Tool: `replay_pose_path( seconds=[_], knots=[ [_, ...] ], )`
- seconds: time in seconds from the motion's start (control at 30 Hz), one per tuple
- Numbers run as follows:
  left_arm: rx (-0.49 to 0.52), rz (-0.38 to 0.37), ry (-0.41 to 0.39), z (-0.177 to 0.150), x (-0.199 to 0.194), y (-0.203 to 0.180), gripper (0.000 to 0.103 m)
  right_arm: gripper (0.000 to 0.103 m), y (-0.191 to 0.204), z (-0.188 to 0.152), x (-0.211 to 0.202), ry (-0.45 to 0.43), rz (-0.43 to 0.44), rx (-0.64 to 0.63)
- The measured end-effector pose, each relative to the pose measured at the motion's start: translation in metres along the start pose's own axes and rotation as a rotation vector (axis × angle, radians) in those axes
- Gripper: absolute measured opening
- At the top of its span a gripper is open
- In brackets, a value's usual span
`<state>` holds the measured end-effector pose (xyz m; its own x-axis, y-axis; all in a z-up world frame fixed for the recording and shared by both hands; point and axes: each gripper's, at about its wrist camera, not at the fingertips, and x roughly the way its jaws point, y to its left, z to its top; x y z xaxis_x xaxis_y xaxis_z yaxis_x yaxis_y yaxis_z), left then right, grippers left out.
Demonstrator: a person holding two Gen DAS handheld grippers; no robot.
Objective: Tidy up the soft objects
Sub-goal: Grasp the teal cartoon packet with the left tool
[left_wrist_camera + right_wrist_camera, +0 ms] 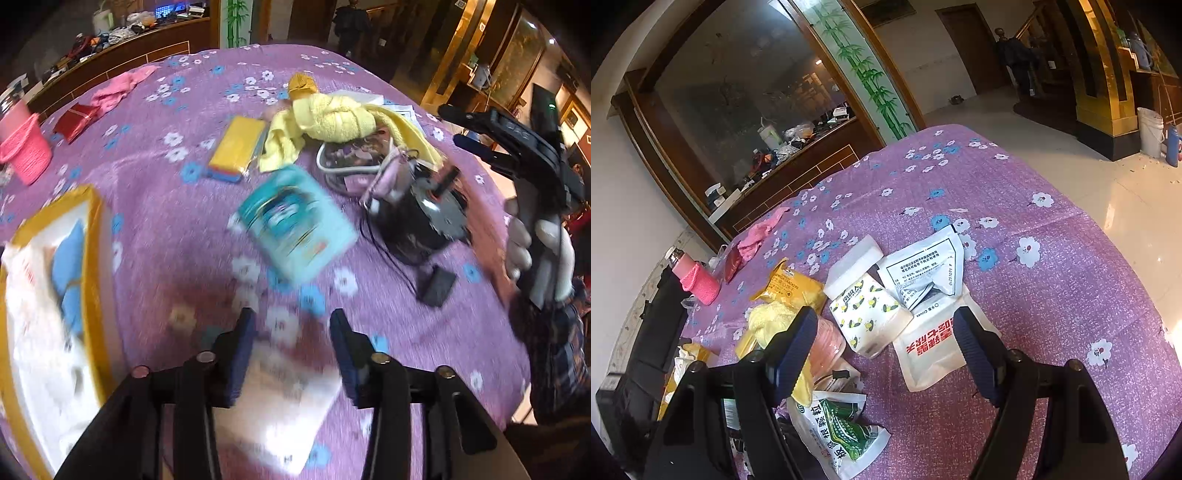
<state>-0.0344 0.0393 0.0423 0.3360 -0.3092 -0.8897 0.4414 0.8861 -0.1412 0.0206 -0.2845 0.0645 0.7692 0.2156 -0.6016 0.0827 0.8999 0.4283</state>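
Towel [332, 118], yellow terry knotted into a lump, lies mid-cloth [177, 236] beside a glossy teal packet [295, 221]. Left gripper [291, 332] hovers low, fingers spread, empty. Right gripper [886, 332] is raised in a gloved hand [539, 251], fingers spread over crinkly white pouches [931, 350].

One yellow towel [334, 118], one pink cloth [118, 88], two hand-held grippers.

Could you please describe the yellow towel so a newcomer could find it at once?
On the purple flowered tablecloth, look toward the far middle, behind the teal packet. The yellow towel lies there, knotted into a thick bundle. Unlike the flat yellow packet beside it, it is bulky and ribbed.
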Motion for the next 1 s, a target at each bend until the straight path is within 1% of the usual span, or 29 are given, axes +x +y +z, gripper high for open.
replay_pose_path(
  seconds=[0.03,0.07,0.1,0.17,0.2,0.27,0.4,0.47,0.53,0.57,0.6,0.63,0.67,0.73,0.83,0.9,0.97,1.0],
  knots=[
    [-0.013,-0.001,-0.014,-0.001,-0.004,0.001,0.055,0.075,0.0,0.0,0.0,0.002,0.002,0.001],
    [-0.028,0.001,-0.033,-0.001,-0.009,0.002,0.059,0.075,0.0,0.0,0.001,0.005,0.001,0.0],
    [-0.046,0.001,-0.054,0.0,-0.013,0.003,0.061,0.075,0.0,0.0,0.001,0.007,-0.001,-0.001],
    [-0.096,-0.002,-0.095,0.007,-0.016,0.005,0.069,0.075,0.0,-0.001,0.0,0.007,-0.005,-0.004],
    [-0.118,-0.001,-0.103,0.01,-0.014,0.006,0.071,0.075,-0.001,-0.001,0.0,0.008,-0.008,-0.004],
    [-0.181,-0.021,-0.11,0.021,-0.004,0.007,0.072,0.075,-0.002,0.0,0.001,0.011,-0.011,-0.002],
    [-0.277,-0.051,-0.104,0.04,0.022,0.009,0.072,0.075,-0.003,0.0,0.001,0.015,-0.007,-0.001],
    [-0.3,-0.041,-0.108,0.049,0.036,0.006,0.071,0.075,-0.002,0.0,0.002,0.017,-0.003,-0.002],
    [-0.29,-0.009,-0.109,0.057,0.051,0.001,0.071,0.075,-0.001,-0.001,0.002,0.022,0.001,-0.002],
    [-0.266,0.021,-0.107,0.061,0.057,-0.003,0.071,0.075,-0.001,0.0,0.003,0.025,0.003,-0.002],
    [-0.225,0.066,-0.125,0.064,0.059,-0.009,0.071,0.075,0.0,0.0,0.003,0.026,0.004,-0.002],
    [-0.217,0.065,-0.133,0.065,0.058,-0.01,0.068,0.075,0.0,0.0,0.003,0.027,0.004,-0.001],
    [-0.216,0.057,-0.124,0.065,0.059,-0.009,0.061,0.075,0.0,0.0,0.003,0.028,0.007,0.001],
    [-0.172,0.085,-0.113,0.063,0.058,-0.013,0.056,0.075,-0.001,0.0,0.003,0.03,0.011,0.007],
    [-0.142,0.105,-0.111,0.058,0.057,-0.015,0.057,0.075,-0.001,0.0,0.003,0.037,0.021,0.016],
    [-0.136,0.121,-0.115,0.058,0.06,-0.017,0.06,0.075,0.0,0.0,0.004,0.041,0.026,0.018],
    [-0.099,0.17,-0.134,0.06,0.065,-0.026,0.065,0.075,0.001,0.0,0.003,0.041,0.028,0.014],
    [-0.067,0.198,-0.146,0.059,0.068,-0.032,0.066,0.075,0.002,0.0,0.003,0.039,0.025,0.011]
  ],
)
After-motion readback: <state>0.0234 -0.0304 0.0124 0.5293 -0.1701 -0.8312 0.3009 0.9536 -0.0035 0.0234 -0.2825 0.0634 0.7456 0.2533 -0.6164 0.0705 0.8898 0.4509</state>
